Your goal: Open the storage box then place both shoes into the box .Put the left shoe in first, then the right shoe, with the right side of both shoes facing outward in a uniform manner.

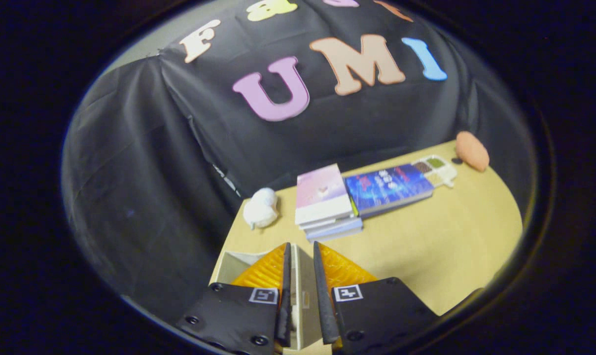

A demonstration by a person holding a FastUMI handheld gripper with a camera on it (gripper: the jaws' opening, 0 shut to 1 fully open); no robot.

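1. Clamped nearly together, my claw [300,256] pinches the thin upright edge of the white storage box [301,296] between both fingers.
2. Under it lies the tan worktop [426,246].
3. Beyond the fingers sits a stack of books [327,202], a blue book [387,190] beside it.
4. A white soft toy [261,208] lies left of the stack, an orange one [472,151] far right.

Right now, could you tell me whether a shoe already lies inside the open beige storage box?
Cannot tell: the gripper fingers straddle the box's wall, hiding most of its interior.

Tan tabletop [426,246] w/ black cloth wall [145,162] behind.
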